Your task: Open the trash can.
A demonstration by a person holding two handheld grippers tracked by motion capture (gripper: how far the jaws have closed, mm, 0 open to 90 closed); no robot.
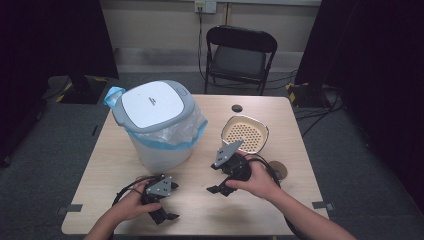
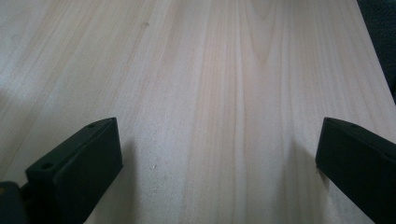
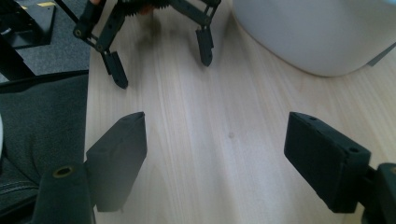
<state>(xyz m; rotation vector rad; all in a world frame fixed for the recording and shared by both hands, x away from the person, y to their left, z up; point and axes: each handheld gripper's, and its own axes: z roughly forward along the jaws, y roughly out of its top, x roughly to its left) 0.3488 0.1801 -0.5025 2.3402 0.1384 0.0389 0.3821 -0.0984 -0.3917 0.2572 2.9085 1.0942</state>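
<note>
My left gripper (image 1: 172, 201) rests low over the wooden table (image 1: 200, 215) near its front edge, held by the person's left hand. Its jaws stand wide open (image 2: 218, 125) over bare wood. My right gripper (image 1: 212, 179) is held above the table's middle, tilted down and toward the left gripper. Its jaws are open (image 3: 215, 116) with nothing between them. In the right gripper view the left gripper (image 3: 162, 67) shows farther off, also open.
A white bin (image 1: 157, 145) with a grey-rimmed lid (image 1: 152, 103) and a blue-edged plastic liner stands at the table's left rear; its wall (image 3: 317, 32) is close to the right gripper. A beige perforated basket (image 1: 245, 134) sits behind the right hand. A folding chair (image 1: 240, 55) stands beyond the table.
</note>
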